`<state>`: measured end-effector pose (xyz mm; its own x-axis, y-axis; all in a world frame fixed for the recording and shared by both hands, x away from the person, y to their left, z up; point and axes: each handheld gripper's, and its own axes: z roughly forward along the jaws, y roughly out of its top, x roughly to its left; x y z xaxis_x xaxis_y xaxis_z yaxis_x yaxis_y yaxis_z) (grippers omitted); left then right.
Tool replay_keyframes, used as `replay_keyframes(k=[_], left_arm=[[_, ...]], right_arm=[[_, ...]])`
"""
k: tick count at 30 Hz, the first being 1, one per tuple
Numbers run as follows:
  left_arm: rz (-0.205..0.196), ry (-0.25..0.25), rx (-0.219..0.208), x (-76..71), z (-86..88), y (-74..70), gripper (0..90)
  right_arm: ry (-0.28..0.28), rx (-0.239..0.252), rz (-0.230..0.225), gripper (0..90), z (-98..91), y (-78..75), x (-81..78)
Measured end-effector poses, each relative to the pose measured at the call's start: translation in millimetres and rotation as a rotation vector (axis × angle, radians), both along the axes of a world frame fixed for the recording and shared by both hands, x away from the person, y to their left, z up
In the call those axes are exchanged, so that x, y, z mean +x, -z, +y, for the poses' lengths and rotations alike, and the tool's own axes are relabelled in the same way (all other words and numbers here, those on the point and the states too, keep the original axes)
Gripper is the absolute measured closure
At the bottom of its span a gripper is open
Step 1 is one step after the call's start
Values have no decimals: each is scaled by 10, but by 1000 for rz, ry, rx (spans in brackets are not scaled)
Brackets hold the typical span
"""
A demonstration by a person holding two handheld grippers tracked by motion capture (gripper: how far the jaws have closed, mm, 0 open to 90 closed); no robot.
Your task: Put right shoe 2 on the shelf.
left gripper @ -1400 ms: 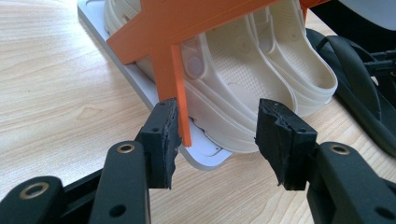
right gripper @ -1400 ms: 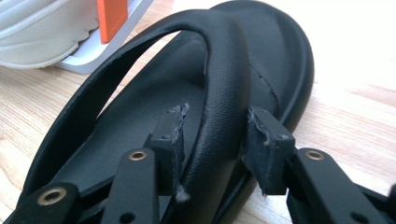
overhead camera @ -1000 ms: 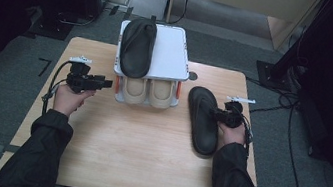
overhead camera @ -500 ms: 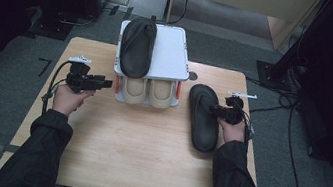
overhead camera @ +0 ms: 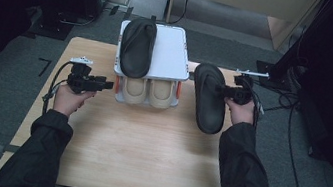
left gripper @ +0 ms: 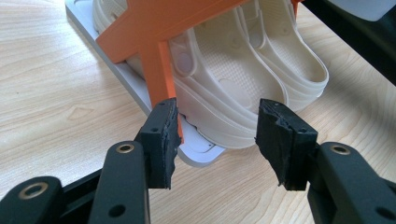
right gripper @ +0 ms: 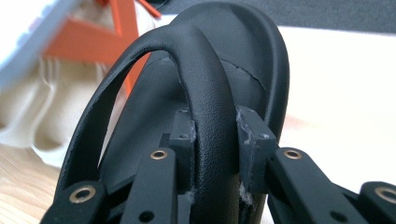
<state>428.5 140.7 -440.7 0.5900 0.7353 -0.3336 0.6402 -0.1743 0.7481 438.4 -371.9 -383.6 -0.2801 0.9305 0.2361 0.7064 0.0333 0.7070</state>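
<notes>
Right tongs [overhead camera: 228, 90] have shifted the black sandal [overhead camera: 208, 100] slightly toward the surface's [overhead camera: 144, 156] far right corner, clamped on its strap; left tongs [overhead camera: 107, 84] gape empty beside the rack [overhead camera: 170, 53].

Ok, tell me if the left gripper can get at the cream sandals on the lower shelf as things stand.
Probably yes. The left gripper is open and aimed at the cream sandals, with nothing between them. The orange rack strut by one jaw may snag.

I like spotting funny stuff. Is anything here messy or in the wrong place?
One black sandal lies on the white rack's top, while its mate is off to the side, its strap pinched by the right gripper. The cream pair sits neatly underneath.
</notes>
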Motion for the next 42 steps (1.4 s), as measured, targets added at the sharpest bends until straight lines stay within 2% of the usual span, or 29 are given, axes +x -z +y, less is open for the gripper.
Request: replay_keyframes(k=[1, 2, 3, 4, 5, 7, 8, 9, 12, 13, 14, 15, 21, 22, 23, 24, 25, 26, 28, 33, 36, 37, 42], left_arm=[[-1, -1, -1, -2, 3, -3, 485], [-1, -1, -1, -2, 3, -3, 485], [-1, -3, -3, -6, 12, -5, 485], [-1, -3, -3, -6, 12, -5, 485], [-10, -9, -13, -19, 22, 2, 486], [-7, -8, -15, -20, 26, 3, 485], [-8, -9, -14, -22, 29, 2, 485], [-9, -11, -15, -25, 33, -1, 485], [-9, -7, -22, -25, 50, -7, 485], [-6, -5, -23, -24, 51, -5, 485], [-6, -5, -23, -24, 51, -5, 485], [-5, -4, -19, -28, 41, -2, 485], [-4, 8, -11, -30, 30, 3, 485], [-2, 7, -15, -29, 33, 3, 485], [-1, 10, -20, -27, 40, 5, 485], [-1, 10, -20, -27, 40, 5, 484], [-2, 13, -18, -27, 42, 5, 484], [-2, 13, -18, -27, 42, 5, 485], [-2, 15, -24, -26, 50, 1, 484], [-3, 14, -31, -20, 57, 2, 485], [-3, 15, -29, -21, 55, 1, 485], [-4, 16, -28, -19, 56, 0, 485], [-4, 13, -34, -16, 73, -4, 485]], right_arm=[[-1, -8, -9, 710, 16, -70, 25], [-1, -8, -9, 710, 16, -70, 25], [-3, -17, -26, 710, 48, -229, 84], [-3, -17, -26, 710, 48, -229, 84], [-1, -18, -32, 710, 78, -351, 131], [-6, -22, -45, 710, 120, -482, 188], [-6, -22, -45, 710, 120, -482, 188], [-9, -27, -60, 711, 172, -603, 247], [-18, -38, -68, 711, 238, -700, 305], [-23, -45, -70, 711, 321, -762, 371], [-23, -45, -70, 711, 321, -762, 371], [-29, -55, -62, 710, 431, -799, 455], [-61, -52, -48, 711, 775, -798, 704], [-61, -52, -48, 711, 775, -798, 704], [-73, -36, -46, 711, 908, -786, 794], [-73, -36, -46, 711, 908, -786, 794], [-76, -25, -43, 711, 1007, -767, 861], [-76, -25, -43, 711, 1007, -767, 861], [-80, -9, -29, 712, 1142, -742, 963], [-79, -30, -12, 716, 1317, -700, 1105], [-78, -23, -16, 716, 1376, -697, 1145], [-69, -37, -13, 717, 1443, -681, 1184], [-57, -22, -12, 714, 1524, -663, 1205]])
